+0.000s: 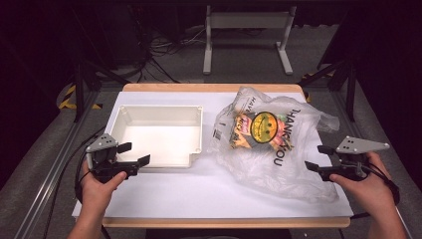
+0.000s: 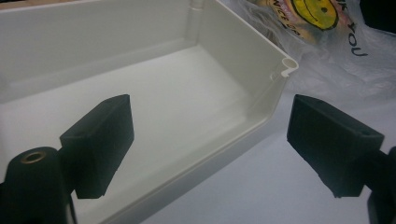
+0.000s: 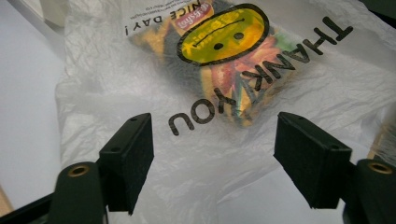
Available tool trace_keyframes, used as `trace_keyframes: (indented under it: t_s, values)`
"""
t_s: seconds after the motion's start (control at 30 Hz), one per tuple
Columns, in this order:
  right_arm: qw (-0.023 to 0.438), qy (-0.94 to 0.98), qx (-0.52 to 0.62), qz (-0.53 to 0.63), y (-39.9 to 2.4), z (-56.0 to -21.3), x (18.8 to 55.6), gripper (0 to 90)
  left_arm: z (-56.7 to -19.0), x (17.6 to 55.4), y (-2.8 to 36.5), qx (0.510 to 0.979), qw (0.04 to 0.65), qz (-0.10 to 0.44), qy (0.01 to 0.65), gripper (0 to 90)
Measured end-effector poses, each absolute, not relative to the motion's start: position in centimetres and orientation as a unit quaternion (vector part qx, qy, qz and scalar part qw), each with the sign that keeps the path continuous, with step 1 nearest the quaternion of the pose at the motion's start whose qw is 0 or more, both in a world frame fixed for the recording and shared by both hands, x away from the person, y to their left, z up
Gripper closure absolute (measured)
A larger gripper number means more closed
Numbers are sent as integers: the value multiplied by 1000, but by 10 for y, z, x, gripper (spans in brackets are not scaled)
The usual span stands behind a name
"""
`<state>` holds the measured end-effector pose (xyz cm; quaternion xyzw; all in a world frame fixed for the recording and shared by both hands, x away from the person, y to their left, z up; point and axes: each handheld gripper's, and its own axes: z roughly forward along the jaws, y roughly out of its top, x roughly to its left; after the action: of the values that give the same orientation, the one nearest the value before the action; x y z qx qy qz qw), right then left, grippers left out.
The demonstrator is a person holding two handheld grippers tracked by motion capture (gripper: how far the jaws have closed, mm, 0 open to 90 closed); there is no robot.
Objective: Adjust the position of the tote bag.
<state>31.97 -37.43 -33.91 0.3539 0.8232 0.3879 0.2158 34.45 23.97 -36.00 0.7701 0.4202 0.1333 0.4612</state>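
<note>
A translucent plastic bag [image 1: 271, 137] printed with a yellow smiley and "THANK YOU" lies right of centre on the white table top; colourful snack packets [image 1: 245, 130] show through it. A shallow white plastic bin [image 1: 158, 133] sits left of it, nothing inside. My left gripper [image 1: 133, 154] is open at the bin's near left corner, and its jaws straddle the bin's near wall [image 2: 224, 154]. My right gripper [image 1: 318, 158] is open at the bag's right edge, pointing at the bag [image 3: 210, 154] with nothing between its jaws.
The white sheet [image 1: 199, 194] covers a wooden table with bare room along the front edge. Behind the table stand a white metal frame [image 1: 246, 30], dark stands and loose cables on the floor.
</note>
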Motion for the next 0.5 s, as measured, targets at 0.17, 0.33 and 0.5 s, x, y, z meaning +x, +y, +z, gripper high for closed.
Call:
trace_keyframes:
  t_s: [0.17, 0.33, 0.5]
  values:
    - [206, 833, 344, 381, -365, -340, 318, 243, -357, 343, 236, 774, 459, 136, 414, 154]
    - [200, 843, 334, 372, -354, -343, 314, 218, -356, 340, 234, 779, 455, 136, 410, 154]
    - [182, 861, 316, 355, -339, -350, 309, 181, -355, 339, 235, 779, 456, 138, 407, 154]
